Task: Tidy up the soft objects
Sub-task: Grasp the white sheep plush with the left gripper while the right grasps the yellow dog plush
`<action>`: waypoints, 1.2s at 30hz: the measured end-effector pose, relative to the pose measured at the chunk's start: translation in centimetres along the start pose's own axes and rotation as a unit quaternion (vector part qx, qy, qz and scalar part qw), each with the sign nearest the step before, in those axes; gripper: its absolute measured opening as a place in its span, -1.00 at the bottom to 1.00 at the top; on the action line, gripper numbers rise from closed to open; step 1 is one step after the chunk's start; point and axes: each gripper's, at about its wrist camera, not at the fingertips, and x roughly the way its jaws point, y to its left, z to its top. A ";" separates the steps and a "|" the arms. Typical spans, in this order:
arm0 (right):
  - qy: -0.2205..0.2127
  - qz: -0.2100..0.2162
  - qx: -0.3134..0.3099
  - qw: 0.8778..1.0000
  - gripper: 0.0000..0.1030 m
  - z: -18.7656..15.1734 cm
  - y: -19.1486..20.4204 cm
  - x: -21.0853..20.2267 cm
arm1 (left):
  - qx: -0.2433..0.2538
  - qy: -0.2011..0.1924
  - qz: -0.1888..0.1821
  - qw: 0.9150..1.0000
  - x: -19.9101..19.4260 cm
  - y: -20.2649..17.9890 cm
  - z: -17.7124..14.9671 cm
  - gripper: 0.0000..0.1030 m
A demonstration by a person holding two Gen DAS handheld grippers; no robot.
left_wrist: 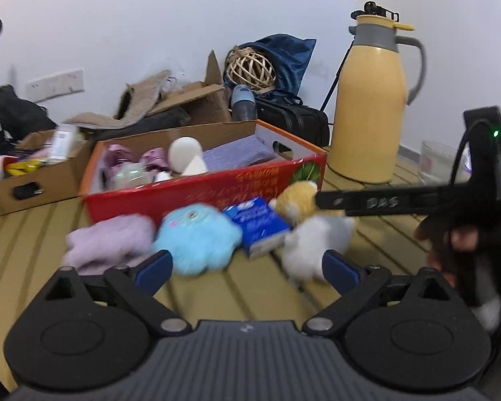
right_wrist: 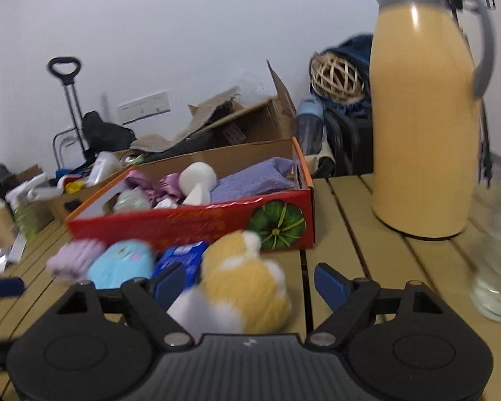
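On the slatted table in front of a red box (left_wrist: pixel 197 197) lie a lilac fluffy cloth (left_wrist: pixel 107 244), a light-blue plush (left_wrist: pixel 197 237), a blue packet (left_wrist: pixel 257 225), a white plush (left_wrist: pixel 314 244) and a yellow-and-white plush (right_wrist: pixel 243 277). My left gripper (left_wrist: pixel 247 270) is open just short of the blue plush and the white one, nothing between its fingers. My right gripper (right_wrist: pixel 250 284) is open, with the yellow-and-white plush between its jaws but not pressed. The red box (right_wrist: pixel 190 224) holds a purple towel (right_wrist: pixel 250 180) and white sponges.
A tall yellow thermos (right_wrist: pixel 424 117) stands right of the red box, a clear glass jar (right_wrist: pixel 497 250) beyond it at the table's right edge. A brown cardboard box (left_wrist: pixel 33 180) of odds and ends sits to the left. Bags and cartons line the wall behind.
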 end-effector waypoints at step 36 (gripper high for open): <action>0.023 0.113 0.086 0.990 0.34 -6.9 3.4 -5.8 | -0.078 0.059 -0.129 0.987 -1.6 5.0 -6.1 0.03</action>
